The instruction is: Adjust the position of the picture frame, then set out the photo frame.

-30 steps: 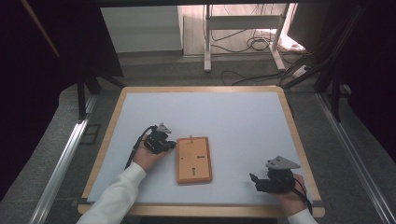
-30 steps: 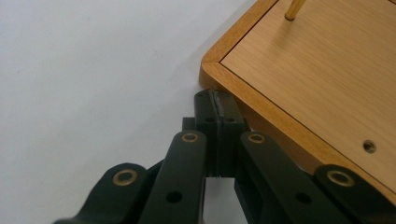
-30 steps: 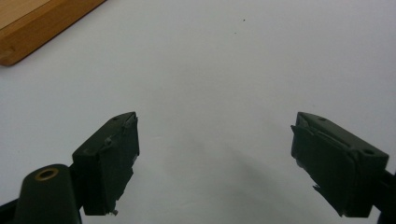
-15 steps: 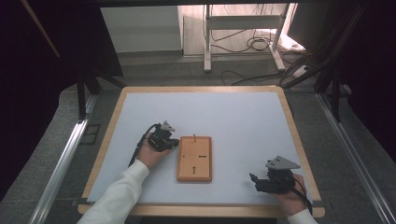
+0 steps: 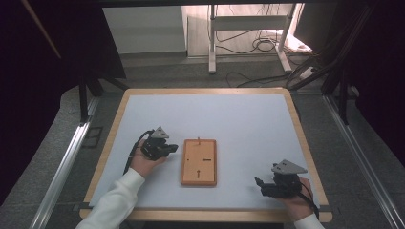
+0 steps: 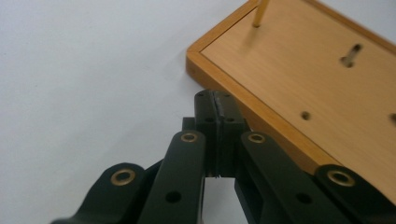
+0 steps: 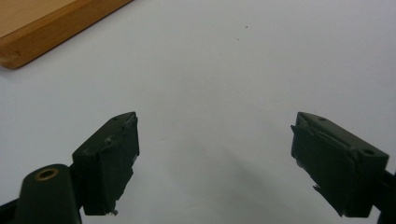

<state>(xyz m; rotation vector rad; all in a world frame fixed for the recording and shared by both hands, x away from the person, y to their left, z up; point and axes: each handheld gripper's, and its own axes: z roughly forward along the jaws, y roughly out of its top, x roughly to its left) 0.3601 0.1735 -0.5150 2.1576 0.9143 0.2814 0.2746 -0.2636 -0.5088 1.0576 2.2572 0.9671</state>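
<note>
1. Nearest the person, the right gripper (image 5: 265, 185) sits by the near right corner of the table (image 5: 248, 114), jaws spread wide with nothing between them but bare white surface; its pads (image 7: 109, 161) look scuffed at the edges.
2. Well off to that gripper's left, toward the table's middle, lies the wooden board (image 5: 199, 162), flat on the surface with its long side running away from the person.
3. The left gripper (image 5: 168, 148) is just beside the board's left long edge, jaws pressed fully together and holding nothing; in the left gripper view its closed tips sit against or just above the raised rim (image 6: 243, 109), and I cannot tell which.
4. Handling, as a judgement: the board looks stiff, light and thin, with a smooth varnished face that could slide on the white surface. The raised rim is the sensible place to pinch, at a long edge or corner.
5. At the board's far end a thin peg (image 6: 259, 13) stands upright; it looks slender and breakable, so keep clear of it.
6. No brand, label or writing can be read; the board bears only dark slots and small holes (image 6: 306, 115).
</note>
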